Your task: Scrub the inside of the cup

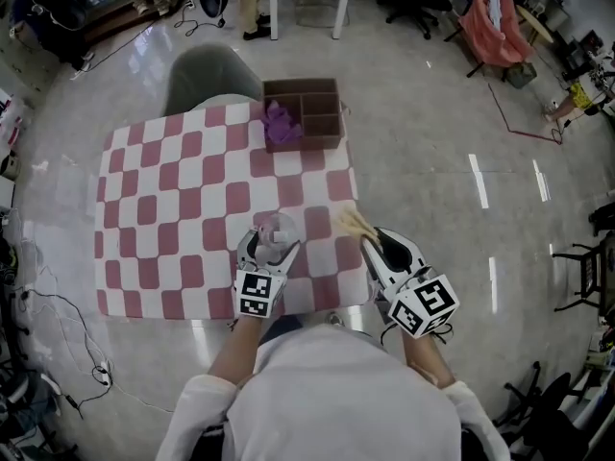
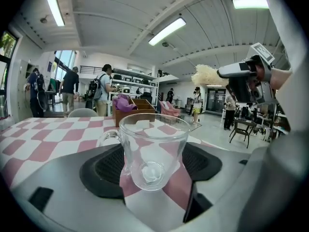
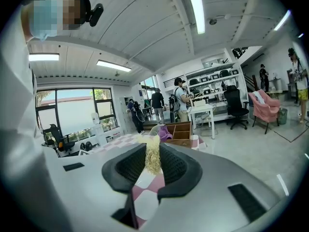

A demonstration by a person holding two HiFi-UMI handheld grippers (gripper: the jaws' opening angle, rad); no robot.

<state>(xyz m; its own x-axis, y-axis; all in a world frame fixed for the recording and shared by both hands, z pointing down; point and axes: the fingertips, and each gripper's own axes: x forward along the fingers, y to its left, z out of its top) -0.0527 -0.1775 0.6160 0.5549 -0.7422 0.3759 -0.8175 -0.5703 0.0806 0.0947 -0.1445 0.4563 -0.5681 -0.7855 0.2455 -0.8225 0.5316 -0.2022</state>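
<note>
Between the pads [image 2: 108, 167] of the left gripper [image 2: 153, 154] the glass cup [image 2: 153, 139] stands upright on the checkered tablecloth [image 1: 173, 209], near the table's front edge. The jaws are spread wide, so the cup looks released, not clamped. Its handle sits on the left in the left gripper view. The right gripper [image 3: 152, 153] is clenched on a straw-coloured fibre scrubber [image 3: 153, 166], tuft sticking out past the tips, beside the cup and off to its right. My read: re-clamp the cup first, low on the wall and clear of the handle. Glass is slick, so squeeze squarely. Then bring the tuft down through the mouth, jaws clear of the rim, and twist against wall and bottom.
</note>
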